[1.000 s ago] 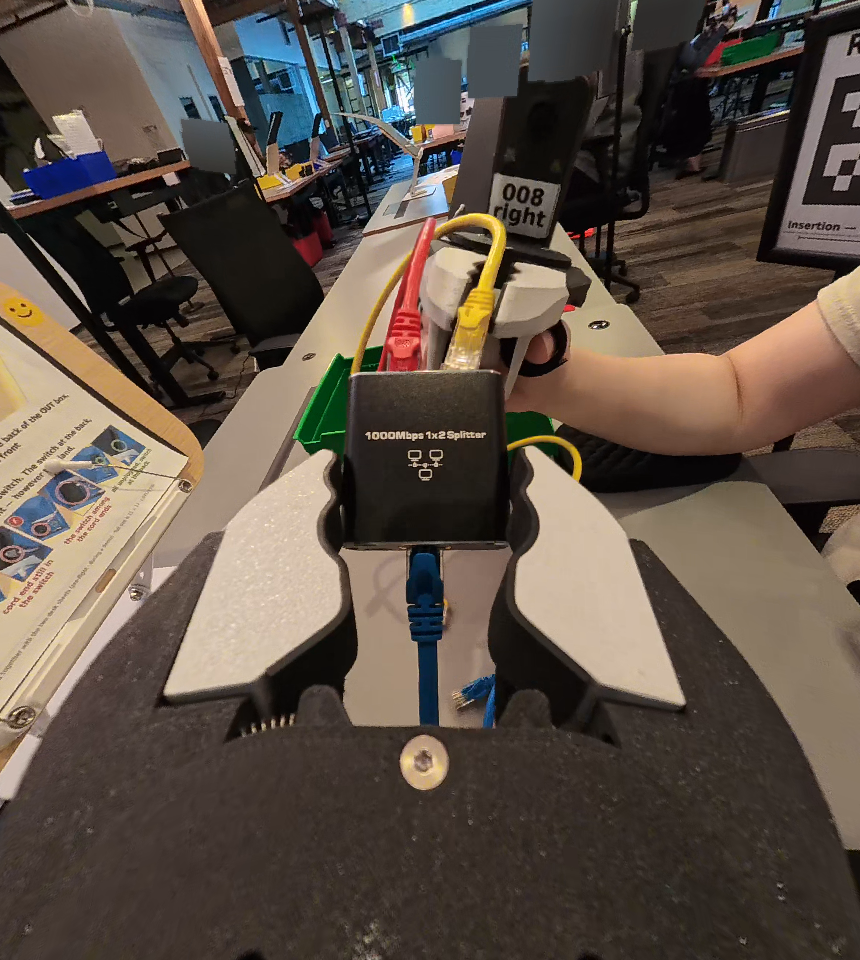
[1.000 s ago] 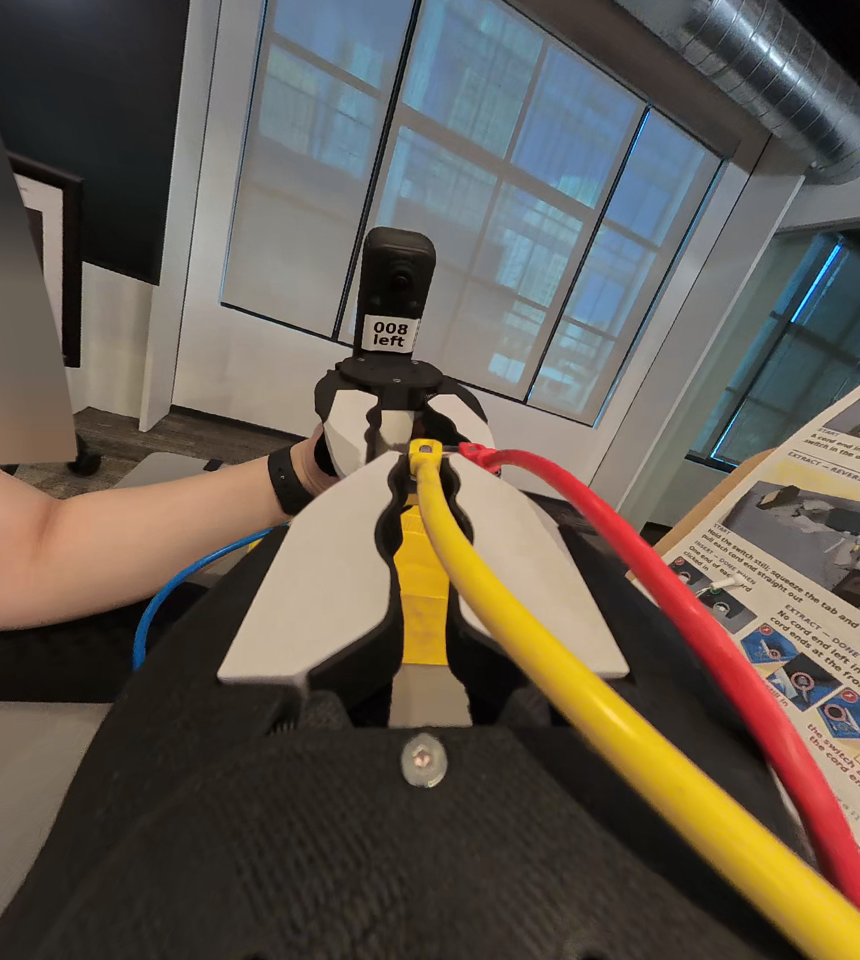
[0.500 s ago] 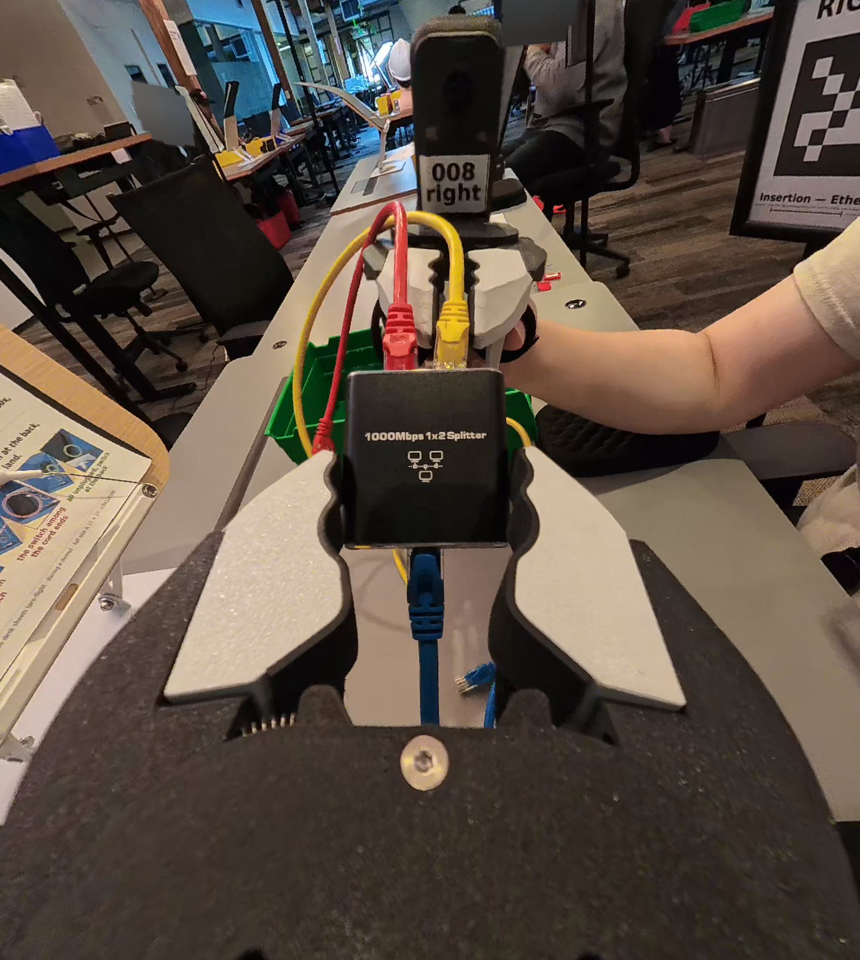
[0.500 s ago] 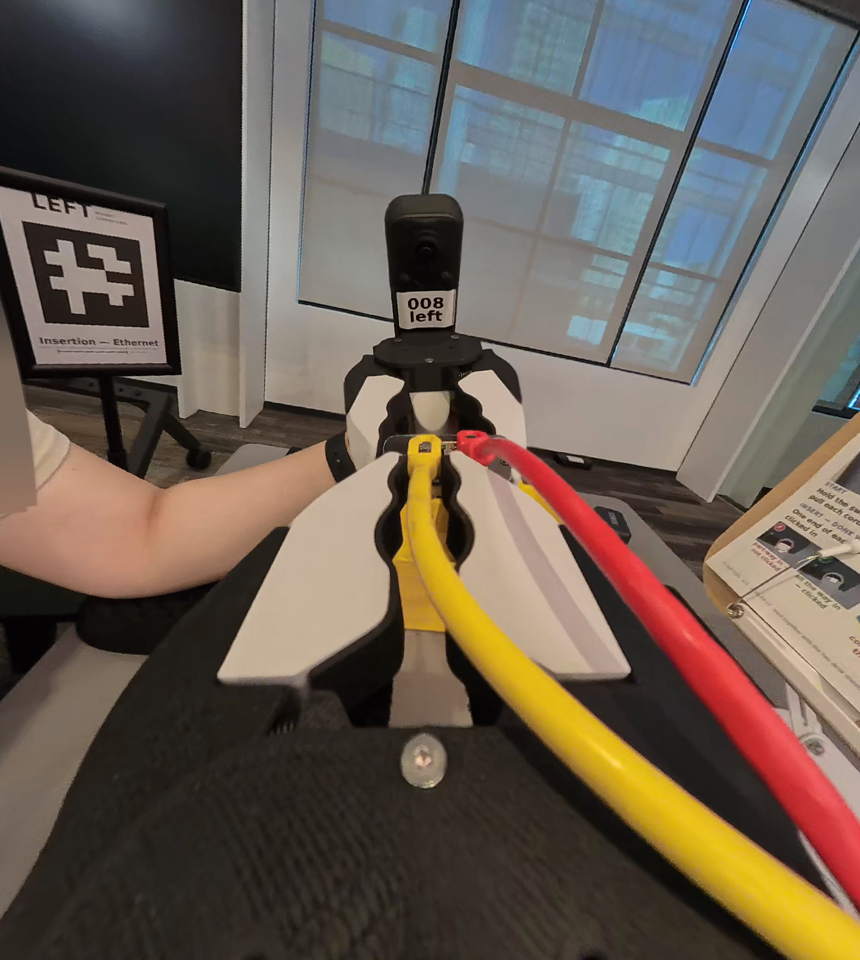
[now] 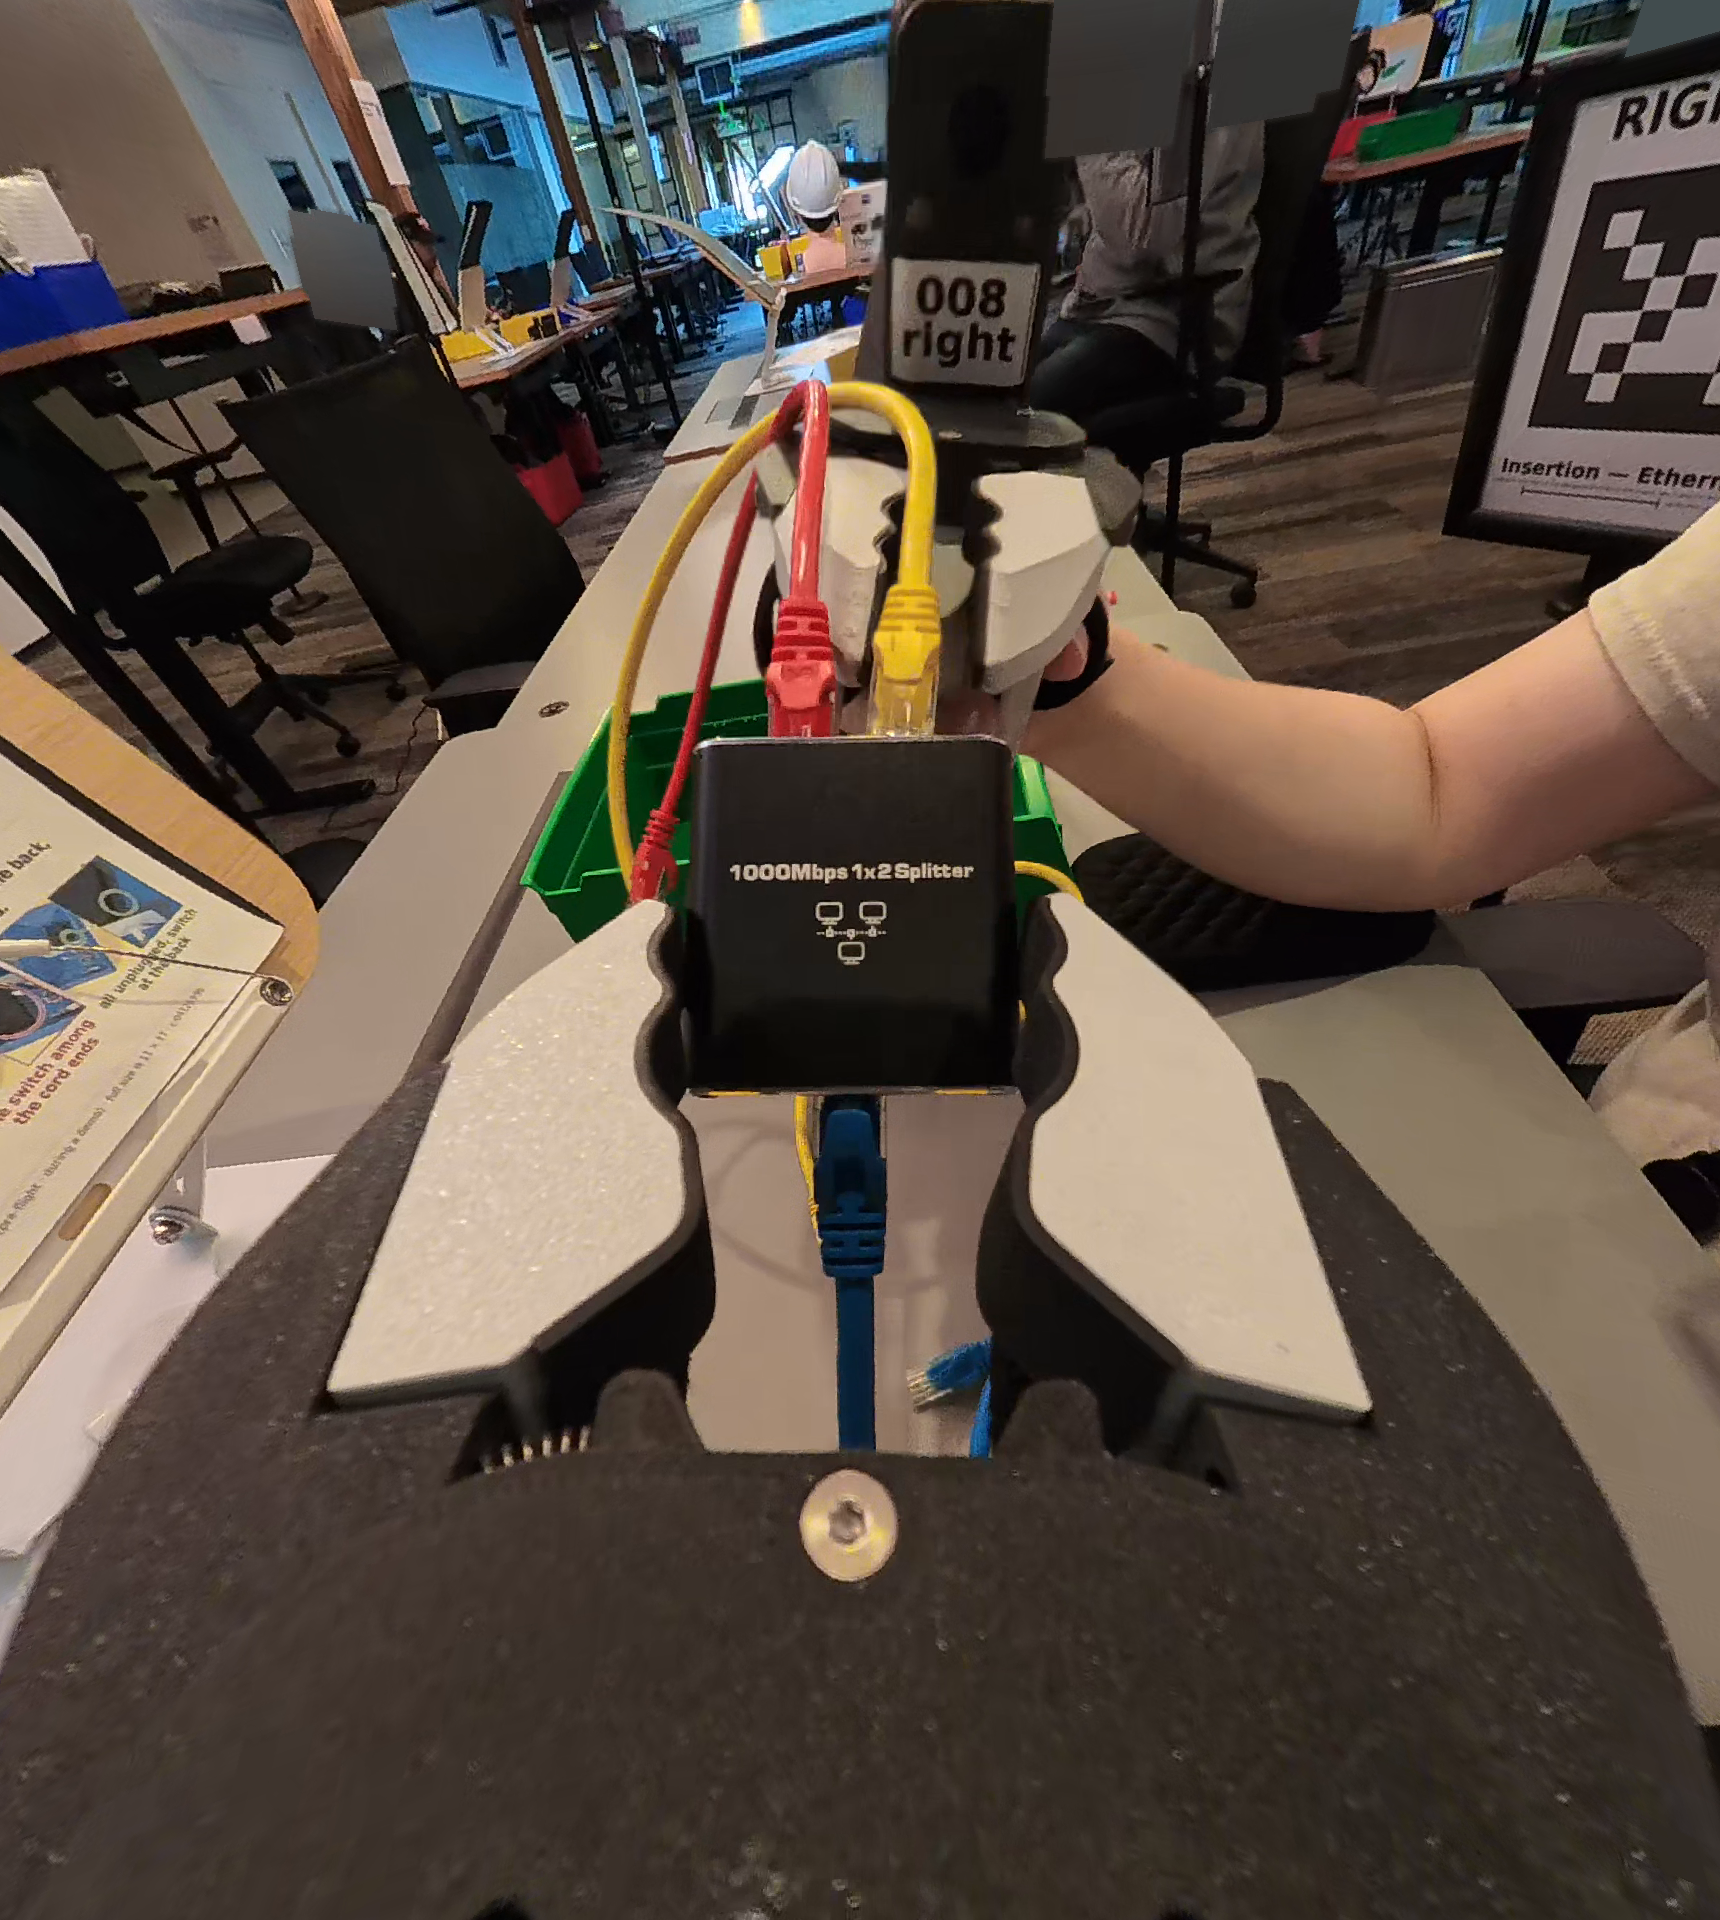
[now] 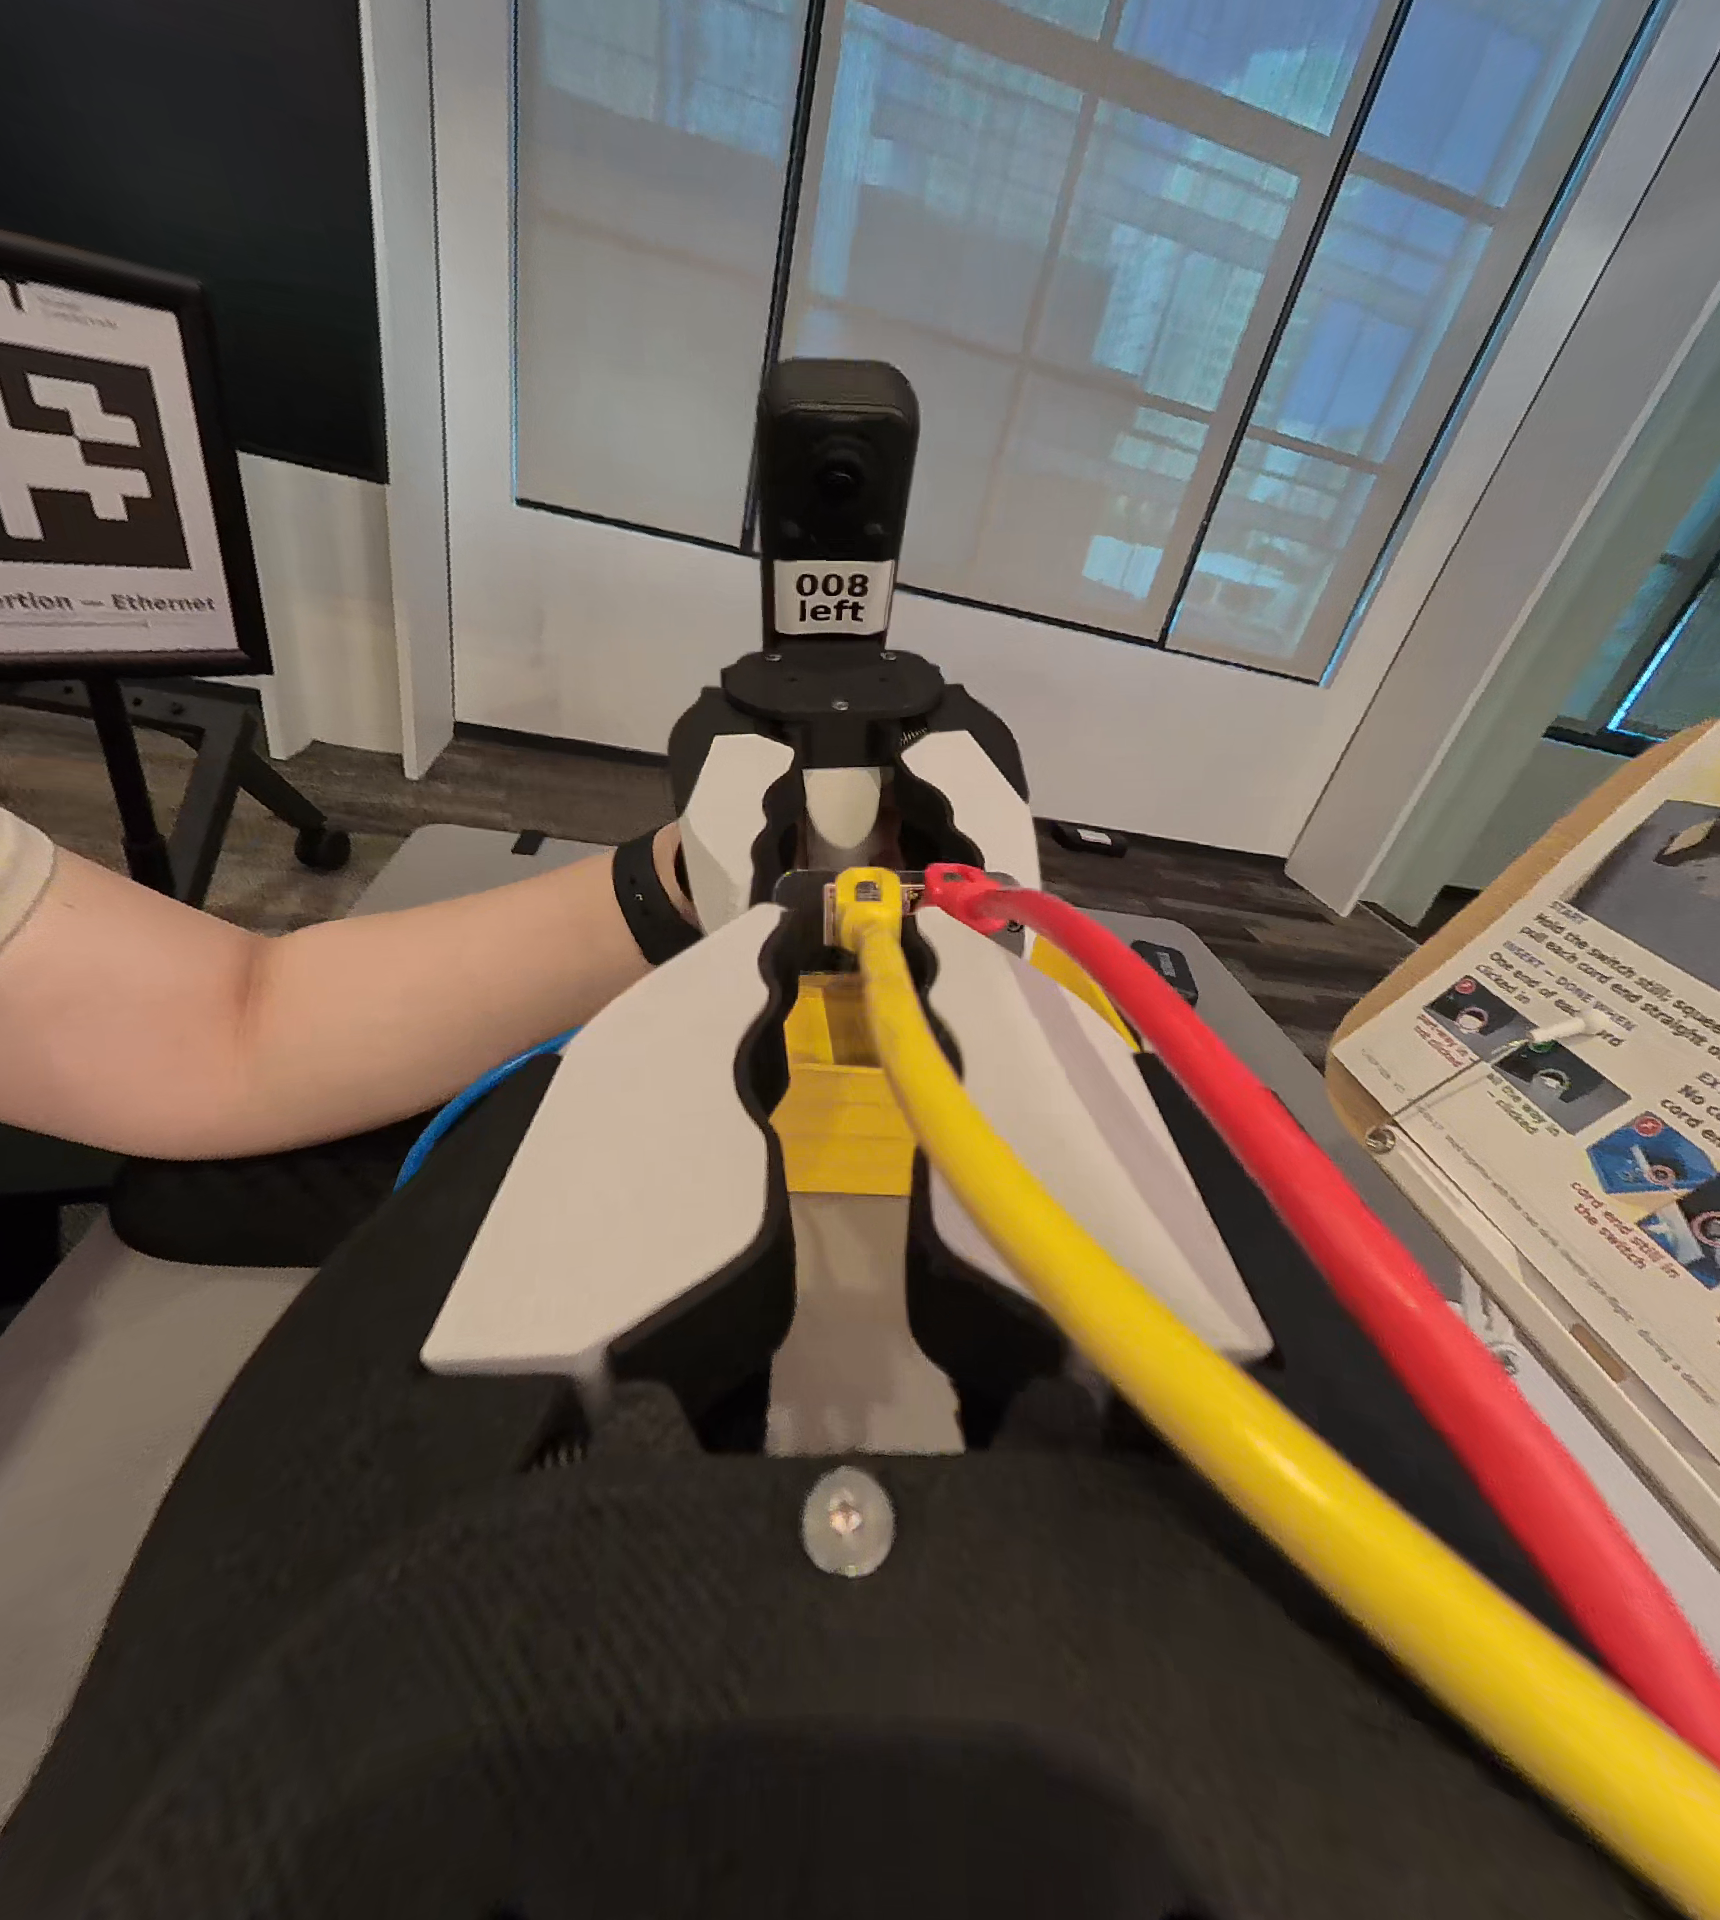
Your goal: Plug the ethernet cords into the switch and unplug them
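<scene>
Open office of long desks (image 5: 97,348), black chairs (image 5: 399,520), wood floor (image 5: 1355,613), tall grid windows (image 6: 1095,291).

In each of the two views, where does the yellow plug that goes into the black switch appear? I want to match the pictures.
Left wrist view: the yellow plug is above centre, at the far edge of the black switch, to the right of the red plug.
Right wrist view: it is at centre, between the right gripper's fingers, to the left of the red plug.
Shared landmark: the red plug beside it.
</scene>
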Motion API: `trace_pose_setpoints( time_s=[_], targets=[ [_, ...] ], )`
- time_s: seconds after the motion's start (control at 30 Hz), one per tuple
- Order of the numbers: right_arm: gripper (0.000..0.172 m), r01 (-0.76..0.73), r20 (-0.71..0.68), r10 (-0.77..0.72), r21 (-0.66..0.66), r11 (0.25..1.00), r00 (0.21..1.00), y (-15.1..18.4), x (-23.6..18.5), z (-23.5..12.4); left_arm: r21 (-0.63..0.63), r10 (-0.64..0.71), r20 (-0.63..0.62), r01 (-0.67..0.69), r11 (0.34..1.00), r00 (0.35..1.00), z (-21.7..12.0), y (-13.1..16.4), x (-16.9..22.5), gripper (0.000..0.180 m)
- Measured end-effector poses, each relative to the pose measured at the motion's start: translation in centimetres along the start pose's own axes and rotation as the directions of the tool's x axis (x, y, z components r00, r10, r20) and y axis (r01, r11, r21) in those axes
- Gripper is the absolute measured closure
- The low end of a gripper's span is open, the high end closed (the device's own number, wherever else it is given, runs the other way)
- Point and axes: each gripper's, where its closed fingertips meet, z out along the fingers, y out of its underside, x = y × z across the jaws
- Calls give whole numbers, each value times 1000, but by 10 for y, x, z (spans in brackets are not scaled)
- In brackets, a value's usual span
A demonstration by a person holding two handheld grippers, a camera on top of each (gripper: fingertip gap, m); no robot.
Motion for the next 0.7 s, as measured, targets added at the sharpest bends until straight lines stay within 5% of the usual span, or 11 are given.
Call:
trace_pose_setpoints(
  time_s=[0.37,0.7],
  targets=[
    [160,-5,-26,7,75,997,1000,-13,4,-6,30,-7,25,6,1000,1000,-5,-3,-5,119],
    [160,139,-85,-132,74,988,988,-17,2,-6,39,-9,-11,9,999,1000,-3,-2,-1,119]
  ],
)
